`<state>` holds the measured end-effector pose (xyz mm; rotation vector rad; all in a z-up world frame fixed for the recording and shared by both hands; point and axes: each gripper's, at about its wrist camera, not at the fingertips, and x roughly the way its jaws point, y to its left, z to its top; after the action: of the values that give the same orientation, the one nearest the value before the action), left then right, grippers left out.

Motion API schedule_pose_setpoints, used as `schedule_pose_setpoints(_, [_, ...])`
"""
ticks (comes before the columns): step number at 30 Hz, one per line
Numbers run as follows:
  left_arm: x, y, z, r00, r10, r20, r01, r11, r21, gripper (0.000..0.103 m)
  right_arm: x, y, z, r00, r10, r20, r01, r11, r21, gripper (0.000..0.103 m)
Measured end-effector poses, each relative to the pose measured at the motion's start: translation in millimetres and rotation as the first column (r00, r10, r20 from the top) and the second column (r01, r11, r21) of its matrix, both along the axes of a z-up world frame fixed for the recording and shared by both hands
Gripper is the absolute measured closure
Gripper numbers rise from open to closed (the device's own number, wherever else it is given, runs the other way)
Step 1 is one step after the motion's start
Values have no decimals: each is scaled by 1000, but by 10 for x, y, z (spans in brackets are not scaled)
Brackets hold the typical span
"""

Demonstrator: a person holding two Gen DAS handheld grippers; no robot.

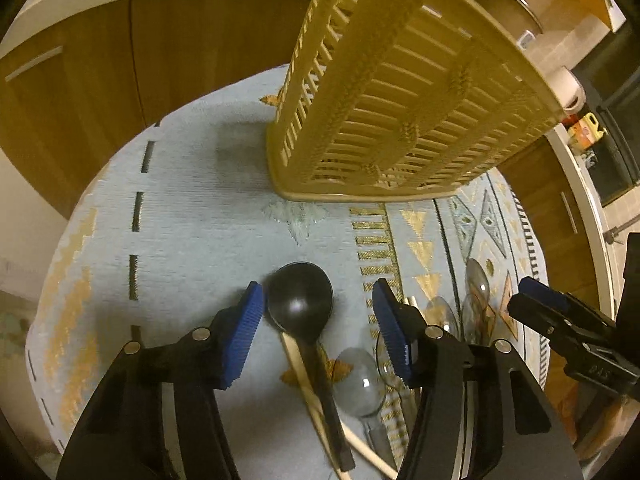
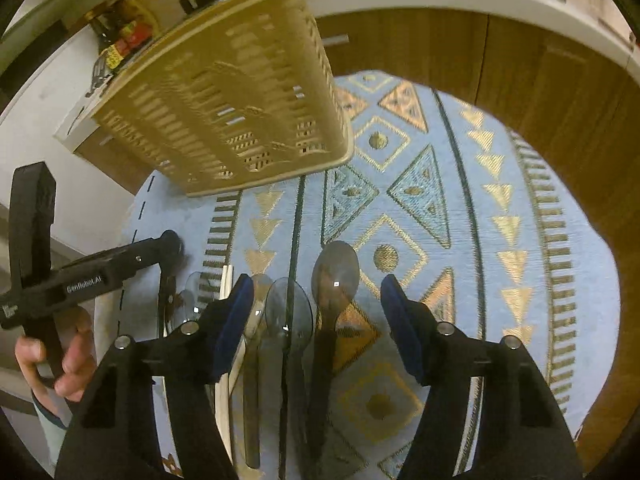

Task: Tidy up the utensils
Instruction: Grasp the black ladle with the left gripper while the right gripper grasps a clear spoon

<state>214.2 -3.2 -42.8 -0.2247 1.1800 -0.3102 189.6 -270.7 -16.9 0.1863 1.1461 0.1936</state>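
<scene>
The utensils lie side by side on a patterned tablecloth (image 2: pixel 500 152), bowls pointing toward the slotted basket (image 1: pixel 400 92), which stands just beyond them as the likely destination. The left gripper (image 1: pixel 318 332) hangs over the black ladle (image 1: pixel 300 296), its jaws part open and straddling the bowl; nothing is gripped. The right gripper (image 2: pixel 318 320) is also part open and empty, aimed down so the dark spoon (image 2: pixel 335 272) sits between its pads. 2 clear spoons (image 2: pixel 286 308) and a pale stick (image 1: pixel 304 384) lie alongside.
</scene>
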Motion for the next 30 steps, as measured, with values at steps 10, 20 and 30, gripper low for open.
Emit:
schedule_pose_setpoints(10, [72,-95,-64,1000,4,-4,-3,1000,25,57,-35,-65,-158,997,0,-81,3,1000,31,66])
schedule_pose_setpoints(20, [87,-176,-103,1000,7,13,-8,998,57,57,-180,98,-63,996,59,-61,-57,998,35,66])
schedule_pose_setpoints(30, [65,-185,-126,1000,2,18,-3,998,60,57,12,263,-192,989,97,-107,-99,995,-18,66])
